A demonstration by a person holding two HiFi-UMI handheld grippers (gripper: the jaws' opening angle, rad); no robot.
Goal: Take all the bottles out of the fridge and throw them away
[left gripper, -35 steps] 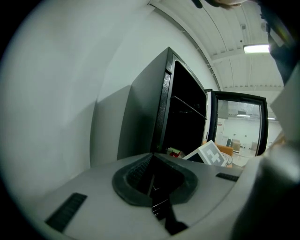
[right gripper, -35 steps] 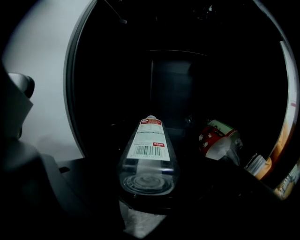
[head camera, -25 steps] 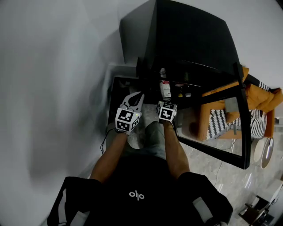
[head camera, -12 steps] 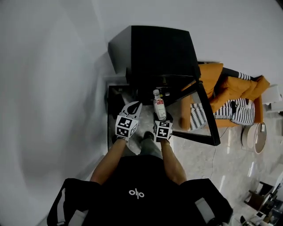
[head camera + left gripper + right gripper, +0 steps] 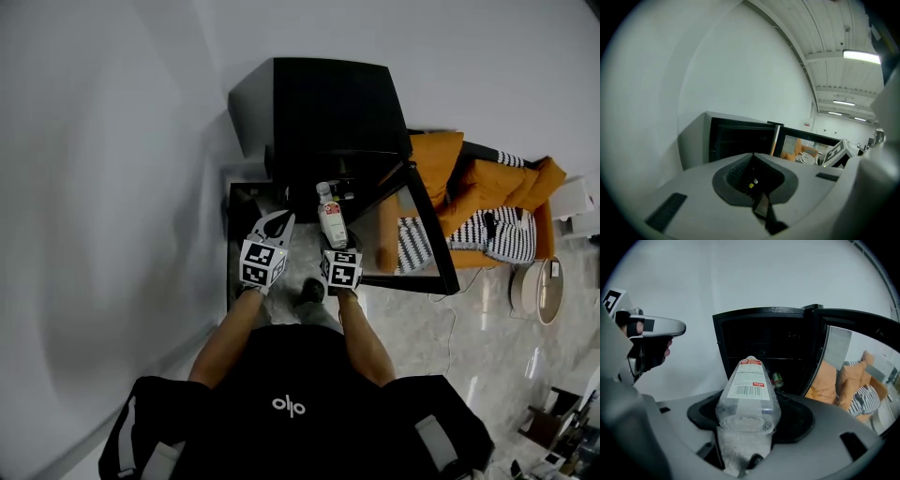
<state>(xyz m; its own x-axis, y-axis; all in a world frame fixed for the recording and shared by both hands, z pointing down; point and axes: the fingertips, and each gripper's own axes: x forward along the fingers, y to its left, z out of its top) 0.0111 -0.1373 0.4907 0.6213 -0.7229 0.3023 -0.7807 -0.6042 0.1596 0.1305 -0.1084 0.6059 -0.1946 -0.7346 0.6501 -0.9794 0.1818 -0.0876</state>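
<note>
My right gripper [image 5: 334, 242] is shut on a clear plastic bottle [image 5: 330, 217] with a white and red label. The bottle [image 5: 749, 390] lies along the jaws with its cap end pointing away, toward the fridge. The black fridge [image 5: 328, 112] stands open in front of me, its glass door [image 5: 427, 239] swung to the right. A small greenish can or bottle [image 5: 777, 379] shows on a shelf inside. My left gripper [image 5: 278, 219] hangs beside the right one; its jaws [image 5: 753, 157] are shut with nothing between them.
An orange seat [image 5: 441, 159] with a striped cushion [image 5: 511, 234] stands behind the open door. A round white thing [image 5: 532, 291] sits on the pale stone floor at the right. A plain white wall [image 5: 112, 187] runs along the left.
Both grippers have risen and drawn back from the fridge opening, the right one carrying the bottle out. The fridge now looks smaller and farther below.
</note>
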